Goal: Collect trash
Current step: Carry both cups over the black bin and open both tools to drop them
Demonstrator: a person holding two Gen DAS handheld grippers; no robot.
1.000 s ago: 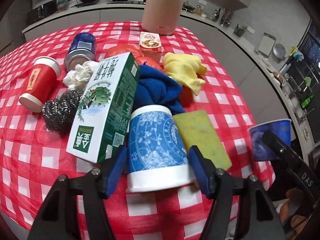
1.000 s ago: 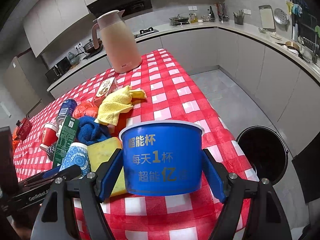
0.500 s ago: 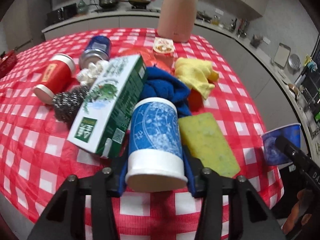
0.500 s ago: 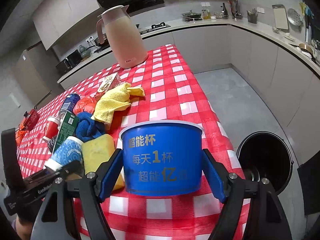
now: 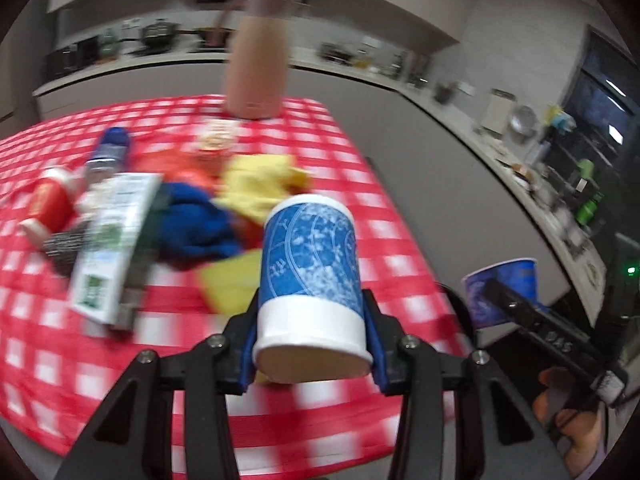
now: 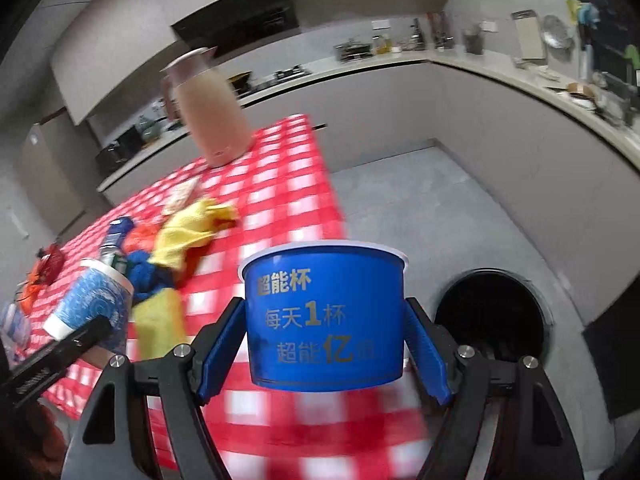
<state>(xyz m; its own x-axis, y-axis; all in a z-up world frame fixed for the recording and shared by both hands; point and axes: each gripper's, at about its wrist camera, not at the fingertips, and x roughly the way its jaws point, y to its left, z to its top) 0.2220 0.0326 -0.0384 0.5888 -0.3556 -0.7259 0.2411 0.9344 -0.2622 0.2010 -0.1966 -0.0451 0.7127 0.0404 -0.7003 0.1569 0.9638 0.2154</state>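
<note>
The table [image 6: 280, 184] in its red check cloth sits just beside the round black bin [image 6: 490, 312] on the floor — handy for dumping. The right gripper [image 6: 326, 350] clamps a blue paper bowl [image 6: 324, 316] near the bin; the left gripper [image 5: 310, 346], jaws narrow, pinches a patterned blue cup [image 5: 310, 264] — lifted clear of the clutter.

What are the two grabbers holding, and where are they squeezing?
The left gripper pinches the blue patterned cup by the sides of its white band near the rim. The right gripper clamps the blue tub by its side walls.
</note>
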